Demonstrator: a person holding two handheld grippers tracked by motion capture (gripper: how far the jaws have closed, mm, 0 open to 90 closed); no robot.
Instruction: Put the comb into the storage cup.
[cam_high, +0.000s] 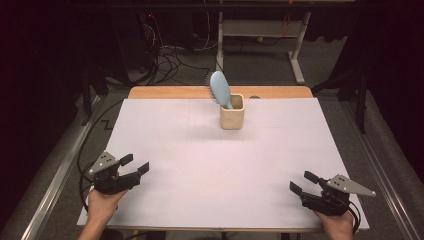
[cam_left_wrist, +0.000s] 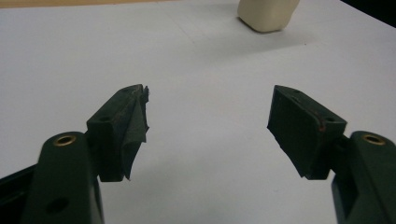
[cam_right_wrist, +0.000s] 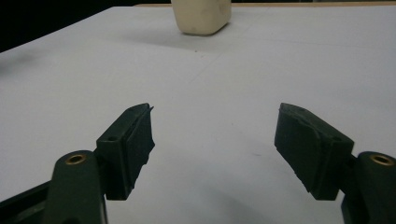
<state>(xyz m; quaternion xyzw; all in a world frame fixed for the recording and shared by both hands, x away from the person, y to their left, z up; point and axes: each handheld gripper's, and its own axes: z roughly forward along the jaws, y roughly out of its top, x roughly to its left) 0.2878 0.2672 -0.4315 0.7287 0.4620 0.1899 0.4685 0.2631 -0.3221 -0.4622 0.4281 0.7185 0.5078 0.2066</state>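
Observation:
A light blue hairbrush (cam_high: 220, 89) stands handle-down in a cream square cup (cam_high: 232, 112) near the far middle of the white table sheet (cam_high: 210, 165). Its bristles face left. My left gripper (cam_high: 135, 164) rests at the near left of the sheet, open, nothing between its jaws. At the near right my right gripper (cam_high: 303, 182) is open and empty too. In the left gripper view the gripper (cam_left_wrist: 209, 98) points over bare sheet, with the cup (cam_left_wrist: 268, 14) ahead to the right. In the right gripper view the gripper (cam_right_wrist: 215, 116) faces the cup (cam_right_wrist: 201, 15), ahead and slightly left.
A wooden table edge (cam_high: 165, 92) shows beyond the sheet. Behind the table stand a metal frame (cam_high: 295, 45) and loose cables (cam_high: 170, 57) on the floor. Metal rails (cam_high: 55, 180) run along both sides of the table.

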